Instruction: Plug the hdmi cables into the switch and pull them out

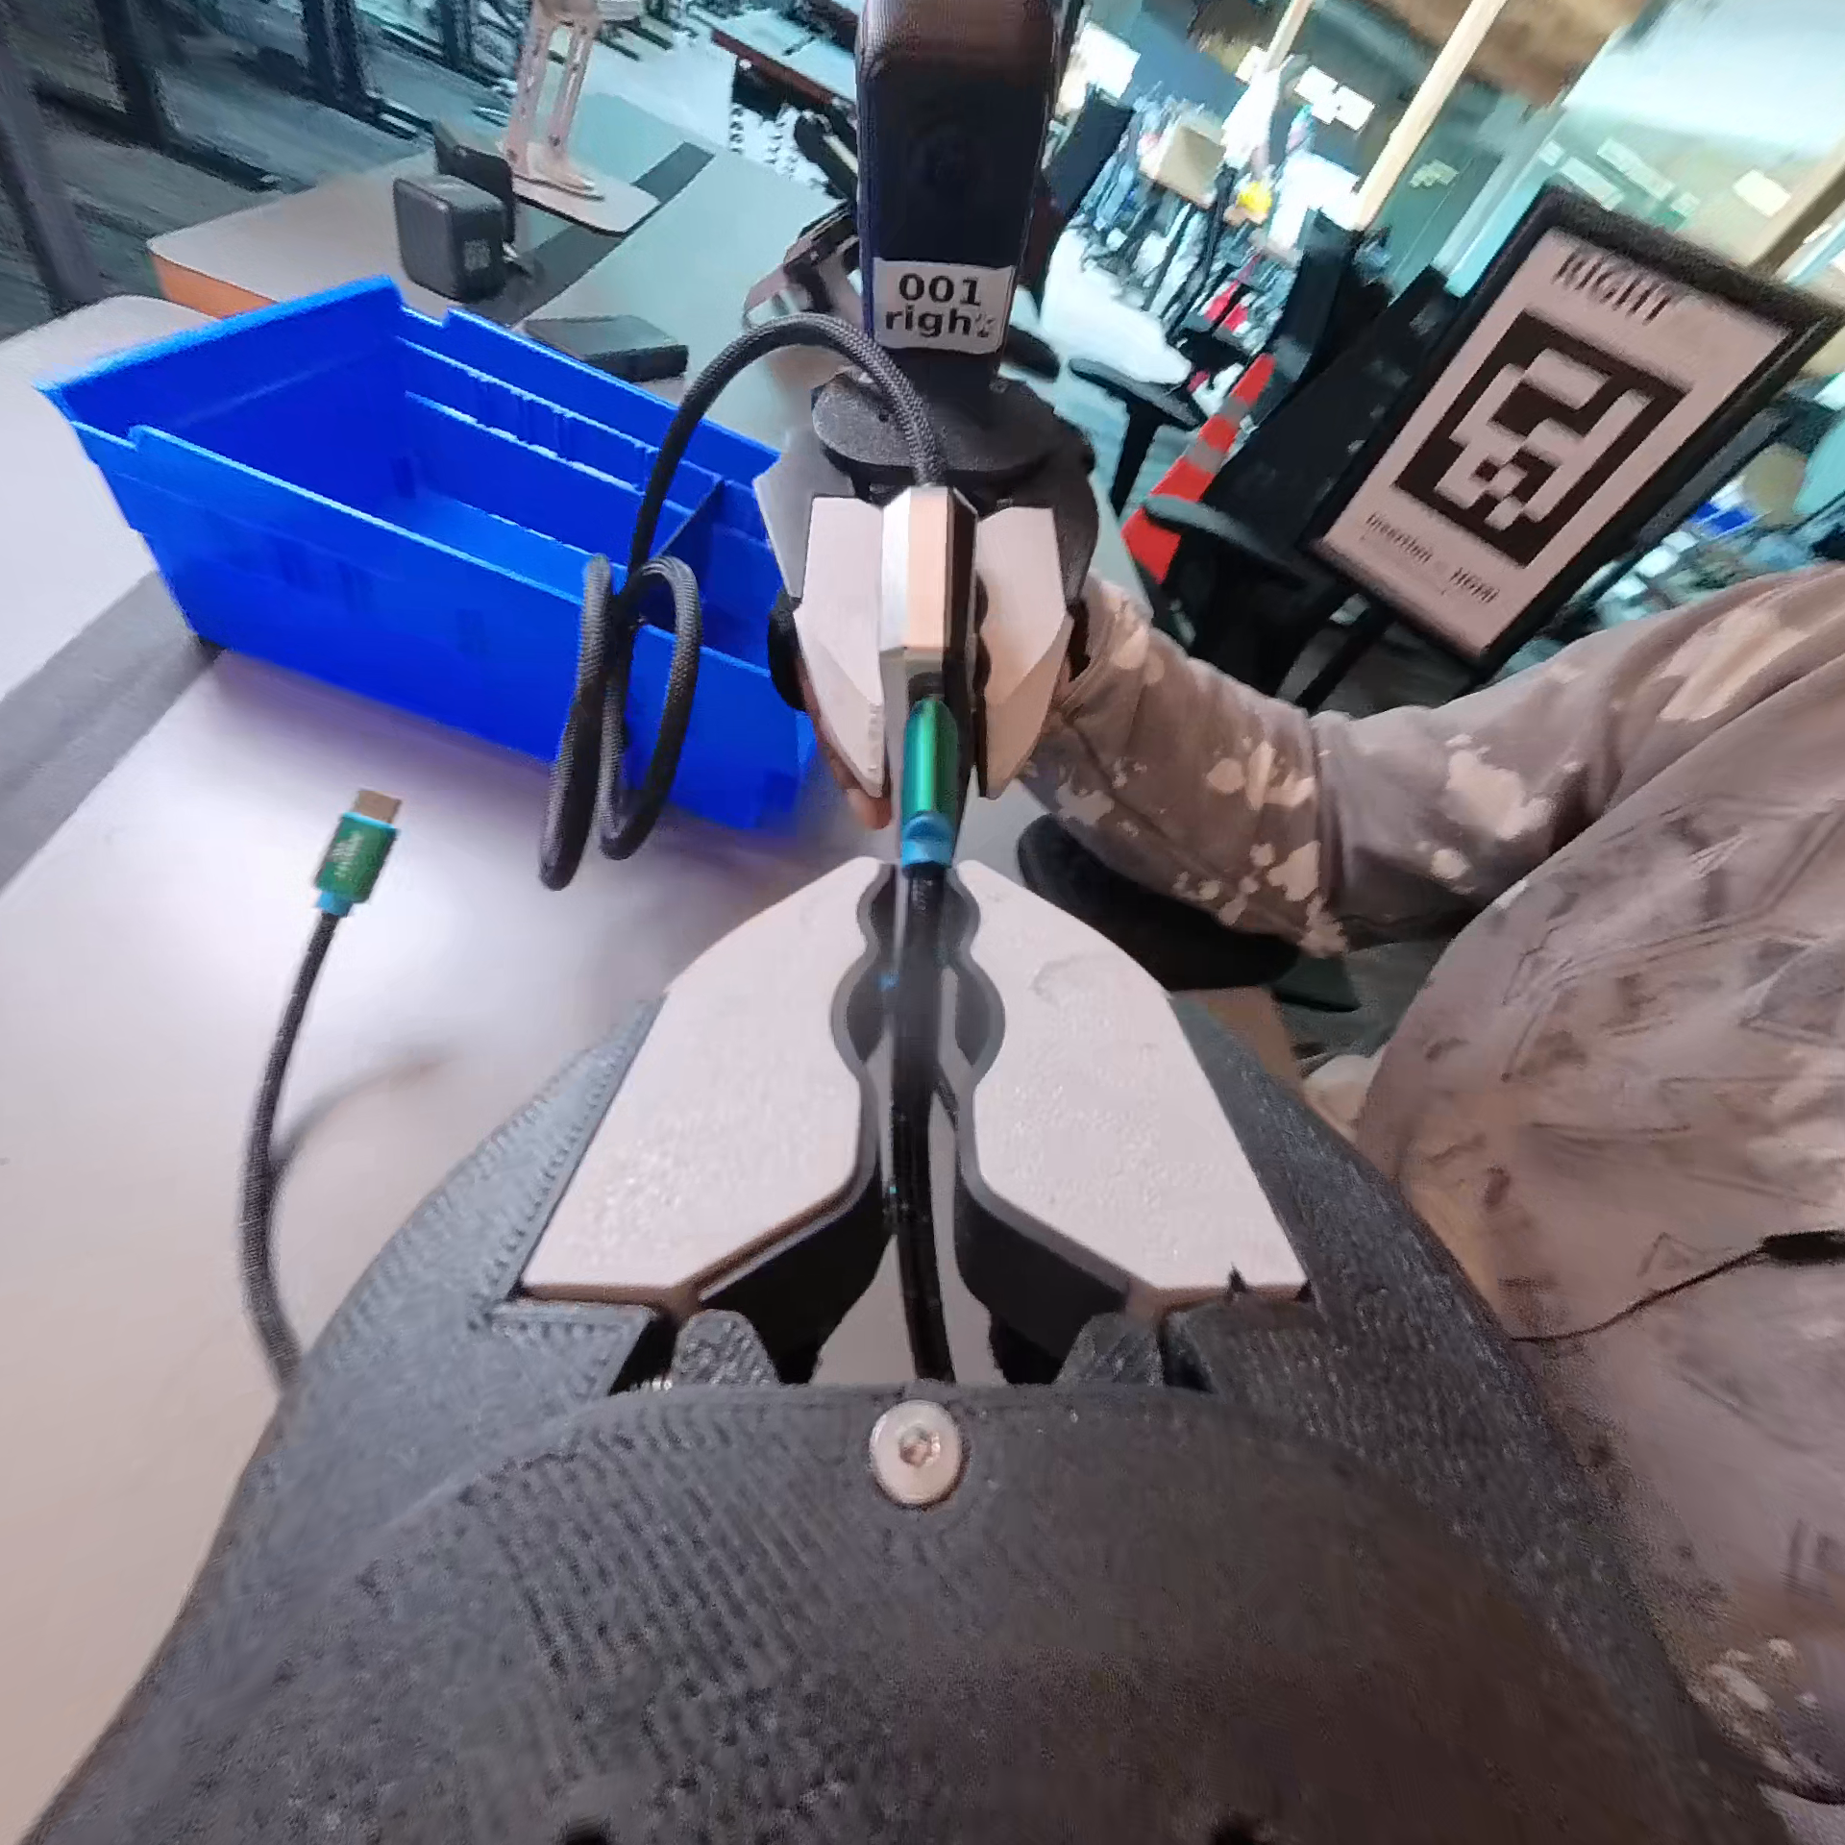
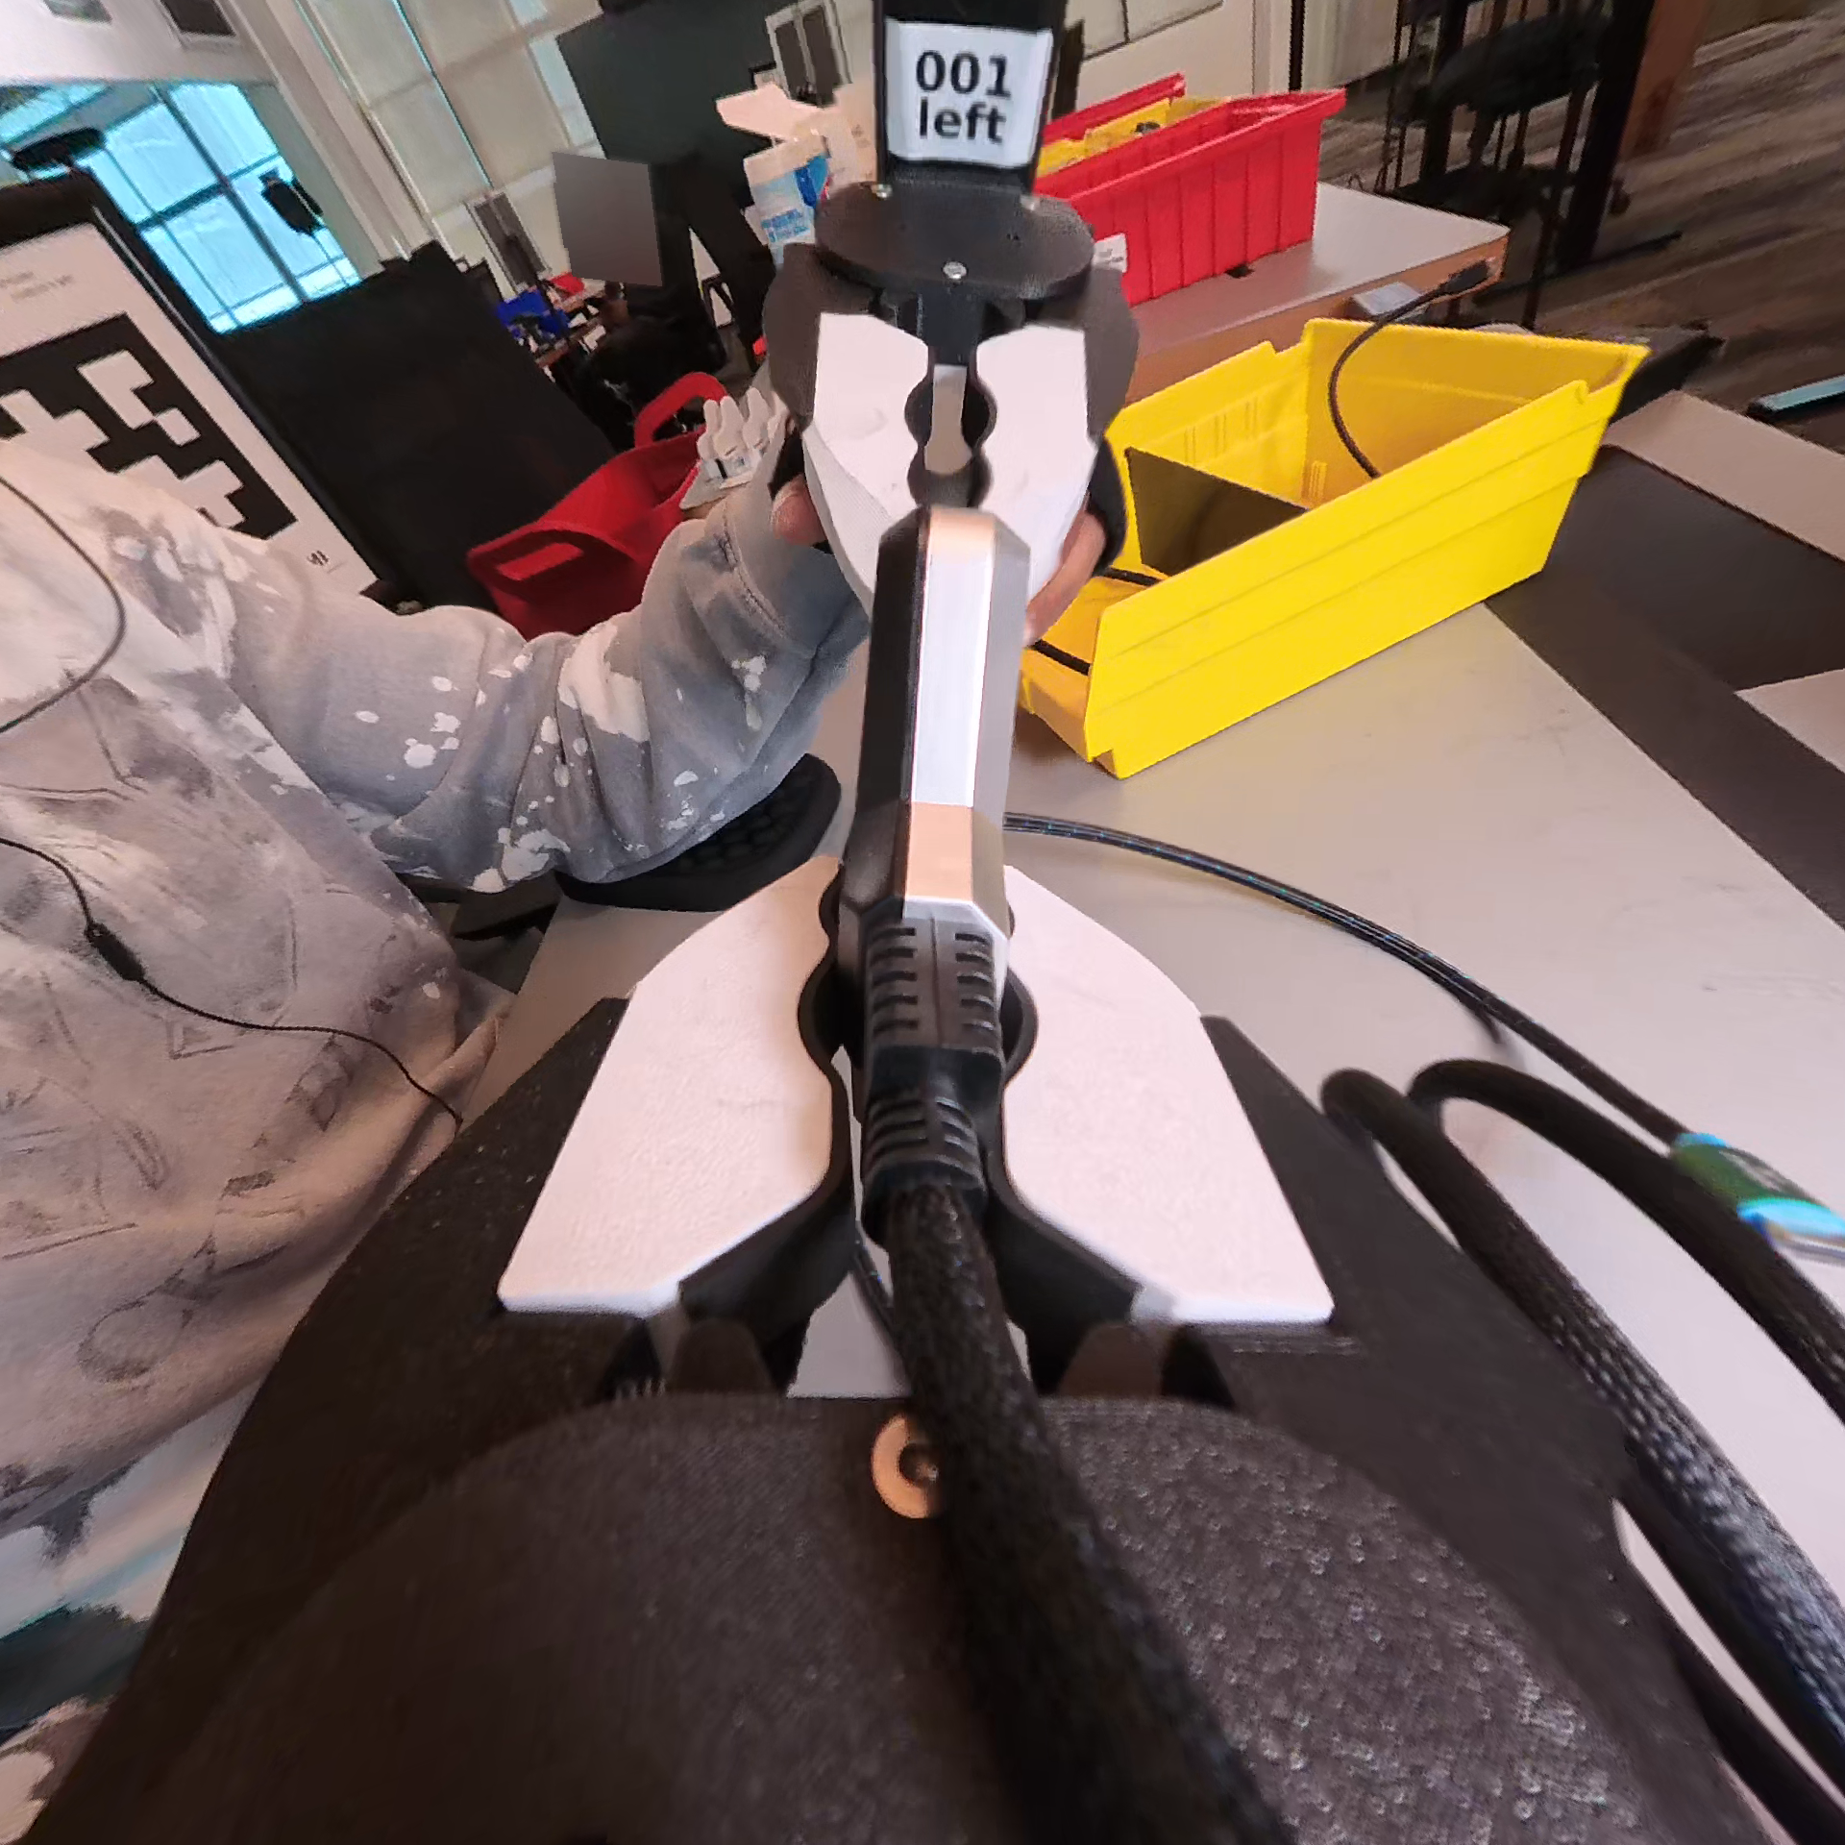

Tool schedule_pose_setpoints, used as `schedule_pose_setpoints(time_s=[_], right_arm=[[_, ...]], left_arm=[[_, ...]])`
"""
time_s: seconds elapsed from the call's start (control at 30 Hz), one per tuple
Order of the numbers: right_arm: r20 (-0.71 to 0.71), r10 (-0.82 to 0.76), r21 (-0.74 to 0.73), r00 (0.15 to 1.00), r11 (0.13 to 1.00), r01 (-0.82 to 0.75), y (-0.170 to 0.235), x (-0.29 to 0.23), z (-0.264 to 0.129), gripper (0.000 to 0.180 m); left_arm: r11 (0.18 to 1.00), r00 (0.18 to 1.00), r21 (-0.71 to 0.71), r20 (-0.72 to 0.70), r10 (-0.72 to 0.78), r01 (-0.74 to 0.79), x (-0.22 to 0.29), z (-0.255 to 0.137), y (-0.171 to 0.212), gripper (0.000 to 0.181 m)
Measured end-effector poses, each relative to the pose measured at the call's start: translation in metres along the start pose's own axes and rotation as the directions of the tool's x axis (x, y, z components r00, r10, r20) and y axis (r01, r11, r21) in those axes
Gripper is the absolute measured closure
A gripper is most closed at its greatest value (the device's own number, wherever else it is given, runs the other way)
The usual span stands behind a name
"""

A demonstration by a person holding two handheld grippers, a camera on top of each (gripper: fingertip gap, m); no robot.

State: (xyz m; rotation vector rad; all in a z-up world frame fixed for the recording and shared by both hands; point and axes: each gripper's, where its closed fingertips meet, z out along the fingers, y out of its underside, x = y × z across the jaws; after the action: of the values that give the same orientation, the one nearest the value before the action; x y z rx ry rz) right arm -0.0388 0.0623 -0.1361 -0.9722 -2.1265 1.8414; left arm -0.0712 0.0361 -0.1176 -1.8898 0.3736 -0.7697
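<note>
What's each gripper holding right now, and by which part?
The left gripper pinches an HDMI cable just behind its green plug. The right gripper clamps the silver switch at its cable end.

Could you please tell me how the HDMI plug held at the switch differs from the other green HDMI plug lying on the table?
The held plug is up in the air, its metal tip in the silver switch; the loose plug lies flat on the table with its tip bare. The held plug's cable is pinched in the left tongs, while nothing touches the loose plug. Both have green shells, blue collars and black braided cable.
</note>
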Motion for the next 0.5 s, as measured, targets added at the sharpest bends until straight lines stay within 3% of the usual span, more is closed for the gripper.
schedule_pose_setpoints(time_s=[0.07, 0.13, 0.23, 0.27, 0.33, 0.5], right_arm=[[0.013, 0.005, -0.029, 1.0, 1.0, -0.004, 0.002, -0.004, 0.002, 0.157], [0.011, -0.008, -0.071, 1.0, 0.997, 0.009, 0.005, -0.009, 0.002, 0.157], [-0.013, -0.046, -0.132, 0.999, 0.99, 0.044, 0.007, -0.015, 0.002, 0.157], [-0.021, -0.057, -0.159, 0.998, 0.986, 0.052, 0.009, -0.016, 0.003, 0.157], [-0.021, -0.075, -0.199, 0.997, 0.977, 0.069, 0.012, -0.021, 0.007, 0.157], [-0.041, -0.136, -0.268, 0.99, 0.956, 0.12, 0.017, -0.023, 0.03, 0.156]], left_arm=[[0.997, 0.994, -0.043, 0.09, 0.061, -0.057, -0.005, -0.004, 0.003, 0.151], [0.988, 0.984, -0.099, 0.121, 0.129, -0.118, -0.002, -0.003, 0.007, 0.145], [0.98, 0.983, -0.094, 0.047, 0.178, -0.173, 0.017, -0.001, 0.005, 0.133], [0.984, 0.986, -0.062, -0.005, 0.167, -0.167, 0.027, -0.003, 0.001, 0.138], [0.983, 0.983, -0.052, 0.031, 0.18, -0.178, 0.026, -0.005, -0.004, 0.141], [0.958, 0.974, -0.199, 0.057, 0.221, -0.206, 0.029, 0.032, 0.014, 0.142]])
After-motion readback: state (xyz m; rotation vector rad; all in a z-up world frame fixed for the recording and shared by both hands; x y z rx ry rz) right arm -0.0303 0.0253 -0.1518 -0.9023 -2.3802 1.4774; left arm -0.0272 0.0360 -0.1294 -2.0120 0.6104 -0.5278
